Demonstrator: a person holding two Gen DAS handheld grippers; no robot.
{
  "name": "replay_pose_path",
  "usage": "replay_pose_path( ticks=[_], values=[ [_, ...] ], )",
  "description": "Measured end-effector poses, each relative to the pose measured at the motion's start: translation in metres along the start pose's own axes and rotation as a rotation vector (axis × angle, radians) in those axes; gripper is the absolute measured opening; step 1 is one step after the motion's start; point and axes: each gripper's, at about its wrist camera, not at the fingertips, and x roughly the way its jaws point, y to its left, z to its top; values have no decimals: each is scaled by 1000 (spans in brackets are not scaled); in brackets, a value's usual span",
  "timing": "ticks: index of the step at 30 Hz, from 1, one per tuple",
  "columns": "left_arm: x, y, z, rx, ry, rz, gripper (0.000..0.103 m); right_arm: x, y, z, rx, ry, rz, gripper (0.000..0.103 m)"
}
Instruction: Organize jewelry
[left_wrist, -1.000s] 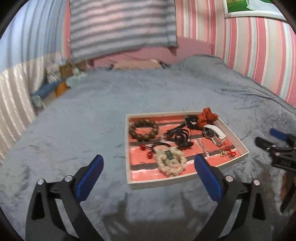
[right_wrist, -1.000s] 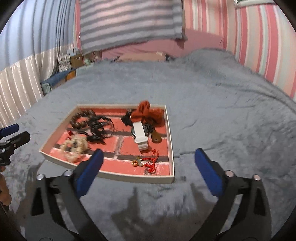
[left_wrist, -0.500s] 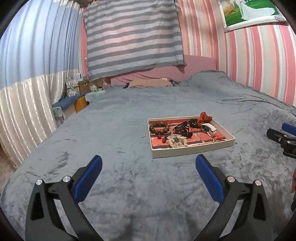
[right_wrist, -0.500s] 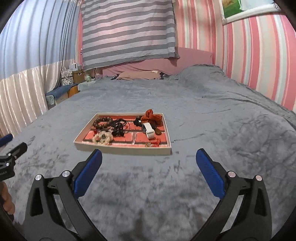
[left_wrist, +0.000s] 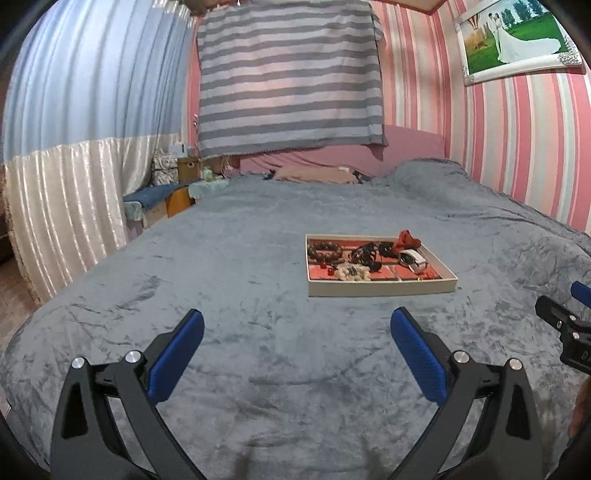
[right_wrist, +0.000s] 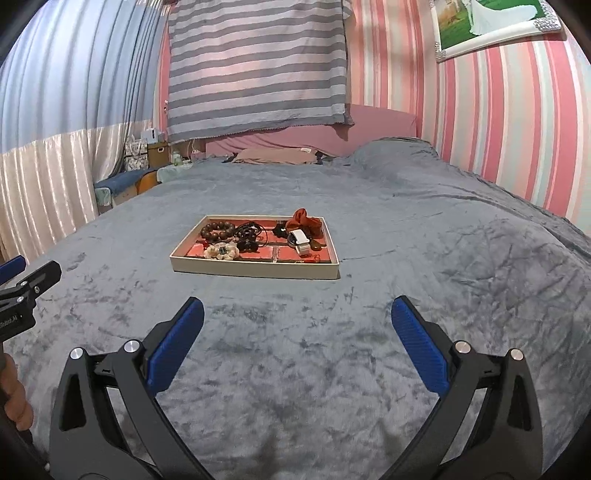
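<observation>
A shallow cream tray (left_wrist: 380, 288) (right_wrist: 255, 268) with a red brick-pattern lining sits on the grey bedspread. It holds a brown bead bracelet (left_wrist: 325, 250) (right_wrist: 218, 229), a cream scrunchie (left_wrist: 352, 273) (right_wrist: 221, 251), black cords (left_wrist: 364, 254) (right_wrist: 249, 236), a white band (left_wrist: 415, 257) (right_wrist: 301, 242) and an orange scrunchie (left_wrist: 408, 239) (right_wrist: 306, 221). My left gripper (left_wrist: 297, 341) is open and empty, well short of the tray. My right gripper (right_wrist: 297, 338) is open and empty, also well back from it.
The grey bedspread (left_wrist: 240, 266) spreads wide around the tray. Pillows (right_wrist: 277, 155) and a pink headboard lie at the far end. A curtain and bedside clutter (left_wrist: 173, 173) stand at the left. A striped pink wall with a framed photo (left_wrist: 517, 40) is at the right.
Both grippers have pulled back and up from the tray, which now looks smaller and farther off. Both stay open. The tray's contents have not moved.
</observation>
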Motion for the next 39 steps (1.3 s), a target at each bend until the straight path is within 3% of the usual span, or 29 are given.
replay_pose_path(
  ticks=[39],
  values=[
    [-14,-11,0,43,-57,-10,99,-13,-9,-3,12,-35,-73,99]
  ],
)
